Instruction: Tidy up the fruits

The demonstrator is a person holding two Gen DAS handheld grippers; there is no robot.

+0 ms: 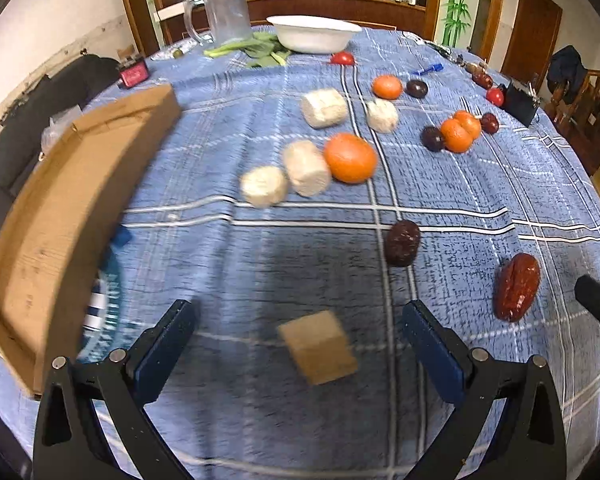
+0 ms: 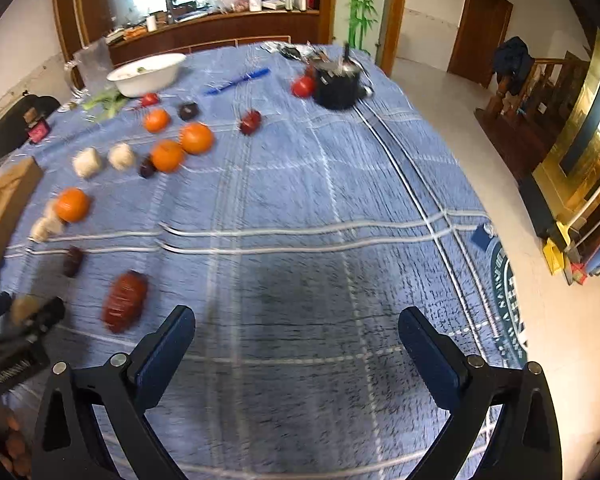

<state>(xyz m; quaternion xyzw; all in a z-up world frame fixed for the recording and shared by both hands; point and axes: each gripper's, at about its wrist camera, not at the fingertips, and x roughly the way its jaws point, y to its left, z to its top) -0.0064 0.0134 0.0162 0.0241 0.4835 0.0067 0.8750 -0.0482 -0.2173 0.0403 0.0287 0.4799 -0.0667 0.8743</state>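
My left gripper is open above the blue checked tablecloth, with a small tan block lying between its fingers. Ahead lie several oranges, the nearest beside several pale rolls. A dark date and a big red date lie to the right. My right gripper is open and empty over bare cloth. The red date lies to its left, with oranges farther back.
A cardboard box stands at the left. A white bowl, greens and a clear jug are at the far end. A black pot and tomatoes are far right. The table edge drops to the floor on the right.
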